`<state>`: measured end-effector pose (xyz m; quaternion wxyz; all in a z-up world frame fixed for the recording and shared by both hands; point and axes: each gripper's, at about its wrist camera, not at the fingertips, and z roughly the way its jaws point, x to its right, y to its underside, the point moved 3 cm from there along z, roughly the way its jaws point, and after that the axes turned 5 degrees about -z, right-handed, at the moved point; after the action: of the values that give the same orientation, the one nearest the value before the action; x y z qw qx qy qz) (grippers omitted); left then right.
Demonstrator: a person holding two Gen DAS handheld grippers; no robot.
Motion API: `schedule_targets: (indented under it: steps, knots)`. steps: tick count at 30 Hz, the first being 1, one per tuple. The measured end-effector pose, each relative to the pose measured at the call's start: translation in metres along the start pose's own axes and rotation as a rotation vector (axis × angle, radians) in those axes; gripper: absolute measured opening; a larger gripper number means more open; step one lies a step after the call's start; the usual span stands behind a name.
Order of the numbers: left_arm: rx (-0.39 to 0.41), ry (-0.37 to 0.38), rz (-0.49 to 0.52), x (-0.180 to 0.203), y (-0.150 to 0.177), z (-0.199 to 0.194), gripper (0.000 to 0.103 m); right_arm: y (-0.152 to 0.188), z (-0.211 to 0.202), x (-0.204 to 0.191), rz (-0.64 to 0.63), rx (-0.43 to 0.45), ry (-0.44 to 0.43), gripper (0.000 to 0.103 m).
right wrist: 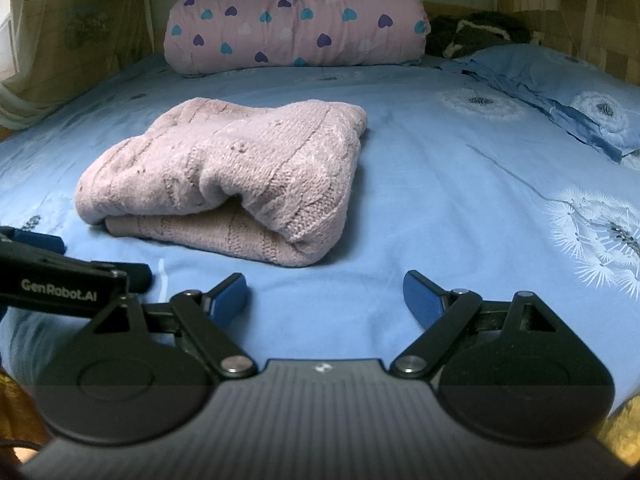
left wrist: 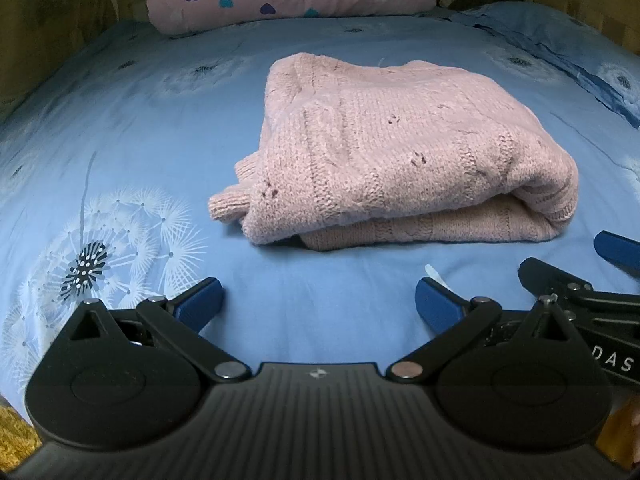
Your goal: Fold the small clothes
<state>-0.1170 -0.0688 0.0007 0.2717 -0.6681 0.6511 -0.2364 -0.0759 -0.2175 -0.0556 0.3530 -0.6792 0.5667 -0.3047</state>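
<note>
A pink knitted sweater (left wrist: 384, 152) lies folded in a thick bundle on the blue bed sheet (left wrist: 120, 140). It also shows in the right wrist view (right wrist: 224, 176), left of centre. My left gripper (left wrist: 319, 304) is open and empty, a short way in front of the sweater. My right gripper (right wrist: 325, 298) is open and empty, in front of the sweater and to its right. The right gripper's fingers (left wrist: 616, 246) show at the right edge of the left wrist view. The left gripper's body (right wrist: 60, 280) shows at the left edge of the right wrist view.
A rolled pink quilt with hearts (right wrist: 296, 20) lies at the head of the bed. A blue pillow (right wrist: 560, 92) lies at the back right, with dark clothing (right wrist: 480, 32) behind it. Wooden walls (left wrist: 52, 20) close in the bed's sides.
</note>
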Motion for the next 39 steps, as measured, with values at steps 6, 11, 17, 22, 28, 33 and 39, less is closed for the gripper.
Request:
schedule_targets:
  steps: [6, 11, 17, 22, 28, 33, 39]
  knots:
    - [-0.003, 0.005, -0.004, -0.002, -0.0007, -0.0001, 0.103, 0.0004, -0.0001, 0.0002, 0.0, 0.0, -0.003, 0.087]
    - [-0.003, 0.006, -0.004, -0.0021, -0.0005, 0.0, 0.103, 0.0003, -0.0002, 0.0, 0.001, 0.0, -0.002, 0.087]
    - [0.003, 0.009, -0.004, -0.0032, 0.0009, 0.0005, 0.103, 0.0001, -0.0006, -0.0004, -0.004, 0.001, 0.003, 0.087]
    - [0.005, 0.008, -0.002, -0.0035, 0.0011, 0.0008, 0.103, -0.0001, -0.0009, -0.0007, -0.005, 0.001, 0.004, 0.087]
    - [0.004, 0.009, -0.001, -0.0031, 0.0014, 0.0006, 0.103, 0.0, -0.001, -0.0011, -0.005, 0.002, 0.004, 0.087]
    - [0.003, 0.009, -0.001, -0.0033, 0.001, 0.0008, 0.103, 0.0001, -0.0011, -0.0009, -0.005, 0.002, 0.004, 0.088]
    - [0.005, 0.009, 0.0, -0.0032, 0.0007, 0.001, 0.103, 0.0002, -0.0013, -0.001, -0.007, 0.001, 0.004, 0.088]
